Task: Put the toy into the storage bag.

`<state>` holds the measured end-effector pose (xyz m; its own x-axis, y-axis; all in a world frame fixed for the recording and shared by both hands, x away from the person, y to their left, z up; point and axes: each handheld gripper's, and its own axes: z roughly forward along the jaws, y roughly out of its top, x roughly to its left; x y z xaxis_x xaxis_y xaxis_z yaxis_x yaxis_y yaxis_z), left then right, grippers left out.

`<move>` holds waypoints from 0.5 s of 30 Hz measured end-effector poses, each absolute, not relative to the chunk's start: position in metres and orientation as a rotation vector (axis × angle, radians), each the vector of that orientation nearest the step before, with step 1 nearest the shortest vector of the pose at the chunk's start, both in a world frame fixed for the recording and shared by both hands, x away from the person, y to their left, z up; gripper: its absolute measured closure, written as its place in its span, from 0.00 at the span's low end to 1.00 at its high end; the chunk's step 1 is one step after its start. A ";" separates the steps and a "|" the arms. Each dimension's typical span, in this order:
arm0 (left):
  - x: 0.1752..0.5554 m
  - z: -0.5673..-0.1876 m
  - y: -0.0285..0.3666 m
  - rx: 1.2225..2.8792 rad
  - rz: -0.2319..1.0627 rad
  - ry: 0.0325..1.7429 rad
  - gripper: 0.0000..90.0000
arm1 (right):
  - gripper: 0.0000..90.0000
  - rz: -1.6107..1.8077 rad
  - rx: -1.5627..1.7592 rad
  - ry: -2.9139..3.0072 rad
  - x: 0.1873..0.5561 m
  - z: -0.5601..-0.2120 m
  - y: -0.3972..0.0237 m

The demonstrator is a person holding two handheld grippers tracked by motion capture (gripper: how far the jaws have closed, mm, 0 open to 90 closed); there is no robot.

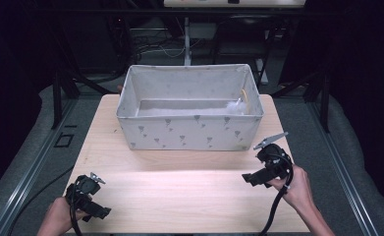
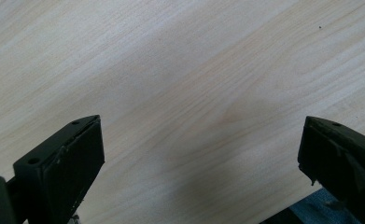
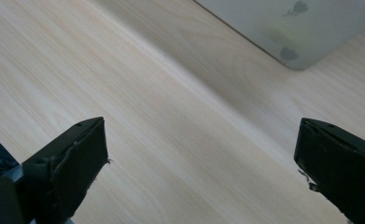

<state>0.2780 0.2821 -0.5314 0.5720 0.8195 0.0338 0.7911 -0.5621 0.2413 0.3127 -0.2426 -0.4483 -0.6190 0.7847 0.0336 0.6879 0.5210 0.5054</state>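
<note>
High view: a person's left hand at the lower left of the frame holds the left gripper low over the near edge of a pale wooden table, its cable trailing off the bottom edge. At the centre, toward the upper half of the frame, stands a white fabric storage bin printed with small grey motifs, open at the top, with a little white fluff and a thin yellowish piece at its inner right end. At the lower right, the right hand holds the right gripper just off the bin's near right corner, apart from it, grey plate uppermost. Left gripper view shows both black jaws spread wide over bare wood grain, nothing between them. Right gripper view shows jaws likewise wide and empty, with a corner of the bin at the upper right of the frame
</note>
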 end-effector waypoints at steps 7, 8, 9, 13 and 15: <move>0.278 -0.532 0.281 2.600 0.210 1.349 0.01 | 0.05 0.760 1.301 2.568 0.293 -0.482 -0.252; 0.279 -0.533 0.280 2.599 0.209 1.348 0.01 | 0.05 0.760 1.301 2.568 0.293 -0.482 -0.252; 0.279 -0.532 0.280 2.602 0.207 1.343 0.01 | 0.05 0.714 1.324 2.575 0.290 -0.491 -0.252; 0.281 -0.532 0.279 2.610 0.206 1.331 0.01 | 0.06 0.695 1.337 2.570 0.290 -0.497 -0.256; 0.280 -0.532 0.278 2.615 0.200 1.327 0.01 | 0.06 0.675 1.330 2.568 0.291 -0.497 -0.258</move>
<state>0.2803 0.2782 -0.5325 0.5873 0.8088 0.0291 0.7816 -0.5761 0.2392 0.2907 -0.2582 -0.4969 -0.5871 0.8077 0.0542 0.7300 0.4993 0.4666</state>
